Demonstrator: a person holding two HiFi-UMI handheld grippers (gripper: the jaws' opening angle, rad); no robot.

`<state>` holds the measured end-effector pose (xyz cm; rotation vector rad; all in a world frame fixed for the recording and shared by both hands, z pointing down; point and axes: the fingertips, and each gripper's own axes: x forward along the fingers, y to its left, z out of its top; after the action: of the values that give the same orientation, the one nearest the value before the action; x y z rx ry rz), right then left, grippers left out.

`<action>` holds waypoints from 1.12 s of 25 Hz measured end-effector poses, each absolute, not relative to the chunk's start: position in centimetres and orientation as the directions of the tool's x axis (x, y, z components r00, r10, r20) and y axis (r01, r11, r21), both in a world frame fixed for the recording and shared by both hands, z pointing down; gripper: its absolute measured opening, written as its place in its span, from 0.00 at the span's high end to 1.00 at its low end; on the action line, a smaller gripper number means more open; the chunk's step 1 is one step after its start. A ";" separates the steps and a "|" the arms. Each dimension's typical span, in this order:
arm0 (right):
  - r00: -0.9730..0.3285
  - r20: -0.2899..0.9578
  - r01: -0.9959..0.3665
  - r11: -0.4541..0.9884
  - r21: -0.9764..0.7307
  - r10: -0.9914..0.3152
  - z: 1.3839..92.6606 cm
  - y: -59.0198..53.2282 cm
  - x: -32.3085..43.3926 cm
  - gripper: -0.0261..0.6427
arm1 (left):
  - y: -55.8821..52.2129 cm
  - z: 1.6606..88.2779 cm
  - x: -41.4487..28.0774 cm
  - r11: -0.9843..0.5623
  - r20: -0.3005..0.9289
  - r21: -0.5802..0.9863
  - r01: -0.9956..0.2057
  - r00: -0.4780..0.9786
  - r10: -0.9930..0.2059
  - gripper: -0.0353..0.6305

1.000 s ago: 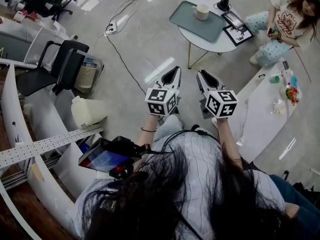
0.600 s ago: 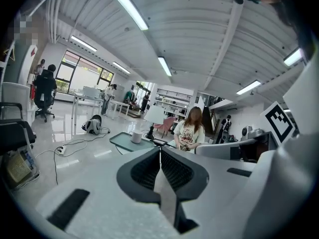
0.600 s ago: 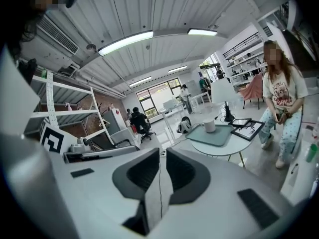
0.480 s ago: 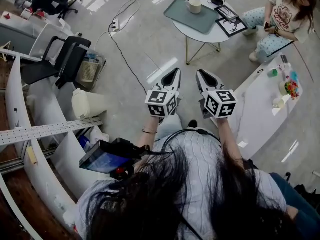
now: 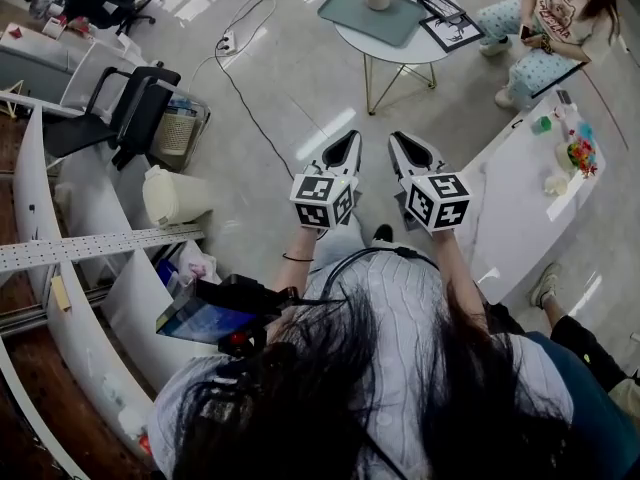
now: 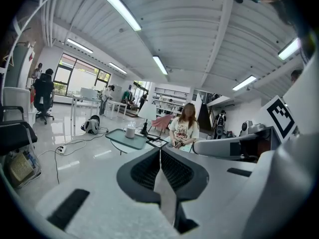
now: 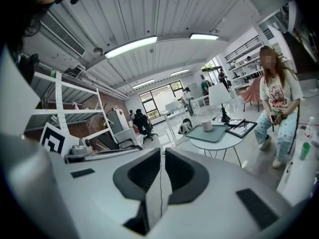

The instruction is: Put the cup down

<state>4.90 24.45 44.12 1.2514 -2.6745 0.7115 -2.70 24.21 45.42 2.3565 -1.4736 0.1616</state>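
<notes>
The place is an open-plan office or lab. Black swivel chairs (image 5: 125,118) stand at ten o'clock, white shelving (image 5: 60,258) at eight and a round table (image 5: 400,53) at twelve. A power cable (image 5: 245,98) trails over the polished floor (image 5: 290,78). Strip lights (image 6: 119,6) line the ceiling, and desks (image 6: 87,97) stand by large windows (image 6: 75,73).
</notes>
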 end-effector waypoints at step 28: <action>-0.663 0.260 -0.746 0.587 -0.315 -0.702 43.1 27.6 6.1 0.89 | 27.5 44.4 -0.7 -0.416 0.258 0.201 -0.887 0.458 -0.851 0.92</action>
<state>6.10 27.63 43.12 1.2373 -2.7019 0.6133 -0.70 27.50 44.40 2.4045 -1.4820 0.1663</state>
